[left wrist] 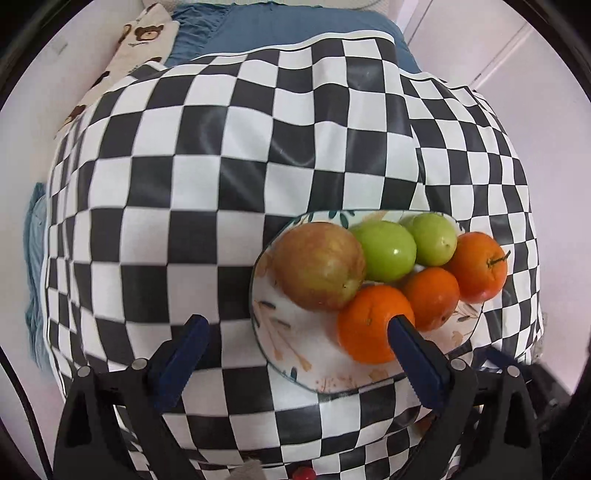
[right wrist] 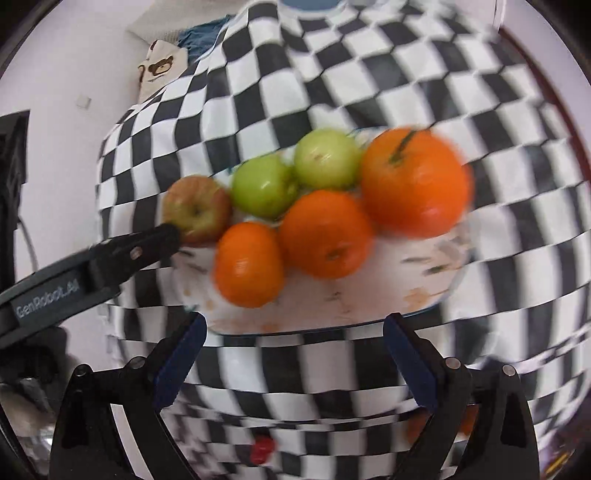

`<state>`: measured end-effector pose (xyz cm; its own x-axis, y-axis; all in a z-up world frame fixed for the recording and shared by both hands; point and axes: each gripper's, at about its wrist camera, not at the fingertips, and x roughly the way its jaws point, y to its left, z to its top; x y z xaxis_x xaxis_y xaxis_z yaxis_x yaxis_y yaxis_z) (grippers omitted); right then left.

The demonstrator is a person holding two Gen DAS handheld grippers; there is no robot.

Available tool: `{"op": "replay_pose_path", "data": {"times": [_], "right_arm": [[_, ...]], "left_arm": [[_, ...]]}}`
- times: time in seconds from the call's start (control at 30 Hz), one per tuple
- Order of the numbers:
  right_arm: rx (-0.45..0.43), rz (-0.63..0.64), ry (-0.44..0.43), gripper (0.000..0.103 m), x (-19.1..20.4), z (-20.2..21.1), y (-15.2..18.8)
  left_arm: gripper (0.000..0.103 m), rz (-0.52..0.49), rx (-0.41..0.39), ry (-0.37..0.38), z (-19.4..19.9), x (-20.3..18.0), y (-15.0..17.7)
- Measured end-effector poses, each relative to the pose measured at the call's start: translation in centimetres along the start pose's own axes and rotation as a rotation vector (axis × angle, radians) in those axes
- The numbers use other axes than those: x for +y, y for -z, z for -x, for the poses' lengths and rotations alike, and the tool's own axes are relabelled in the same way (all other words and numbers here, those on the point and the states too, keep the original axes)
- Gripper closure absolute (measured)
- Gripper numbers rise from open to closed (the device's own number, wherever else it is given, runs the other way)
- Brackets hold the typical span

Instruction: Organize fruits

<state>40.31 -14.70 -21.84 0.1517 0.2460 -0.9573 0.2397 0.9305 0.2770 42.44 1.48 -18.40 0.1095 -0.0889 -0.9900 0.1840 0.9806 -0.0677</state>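
Note:
A floral white plate (left wrist: 295,343) (right wrist: 332,306) on the checkered cloth holds a red-green apple (left wrist: 319,266) (right wrist: 197,208), two green fruits (left wrist: 388,249) (left wrist: 434,238) (right wrist: 264,184) (right wrist: 327,158) and three oranges (left wrist: 371,325) (left wrist: 432,297) (left wrist: 478,266) (right wrist: 249,264) (right wrist: 327,234) (right wrist: 413,181). My left gripper (left wrist: 299,328) is open and empty, its right fingertip (left wrist: 400,328) in front of the nearest orange. It shows in the right wrist view (right wrist: 159,236) beside the apple. My right gripper (right wrist: 295,325) is open and empty just before the plate's near rim.
The black-and-white checkered cloth (left wrist: 221,184) (right wrist: 369,74) covers the table. A blue fabric (left wrist: 258,29) and a bear-print cloth (left wrist: 144,37) lie behind it. A small red object (right wrist: 262,448) sits at the near edge below the grippers. White walls surround.

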Motion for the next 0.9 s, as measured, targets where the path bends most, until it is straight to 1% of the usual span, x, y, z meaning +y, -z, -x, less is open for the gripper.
{"op": "replay_pose_path", "data": {"times": [0.17, 0.27, 0.37, 0.5, 0.63, 0.7, 0.8, 0.9], "right_arm": [[-0.082, 0.06, 0.12, 0.005, -1.0, 2.3, 0.2], [-0.112, 0.087, 0.154, 0.005, -1.9, 3.8, 0.8], [-0.148, 0.11, 0.176, 0.005, -1.8, 5.0, 1.3], [-0.192, 0.126, 0.19, 0.005, -2.2, 7.4, 2.5], [-0.228, 0.121, 0.167, 0.005, -2.3, 9.6, 4.4], [-0.256, 0.128, 0.172, 0.005, -2.4, 11.0, 5.4], [-0.284, 0.127, 0.157, 0.005, -2.7, 13.0, 6.9], [-0.329, 0.126, 0.141, 0.005, -2.9, 15.4, 8.5]], "left_arm": [[0.004, 0.028, -0.035, -0.018, 1.4, -0.2, 3.6], [0.004, 0.041, -0.076, -0.045, 2.5, -0.2, 5.1], [0.004, 0.053, -0.109, -0.048, 3.8, -0.2, 6.4], [0.004, 0.064, -0.154, -0.038, 5.7, -0.6, 7.6], [0.004, 0.047, -0.207, -0.038, 8.4, -1.3, 9.2], [0.004, 0.048, -0.231, -0.025, 9.8, -1.5, 10.2], [0.004, 0.037, -0.267, -0.02, 11.8, -2.2, 11.4], [0.004, 0.026, -0.304, -0.012, 13.7, -3.1, 12.6]]}}
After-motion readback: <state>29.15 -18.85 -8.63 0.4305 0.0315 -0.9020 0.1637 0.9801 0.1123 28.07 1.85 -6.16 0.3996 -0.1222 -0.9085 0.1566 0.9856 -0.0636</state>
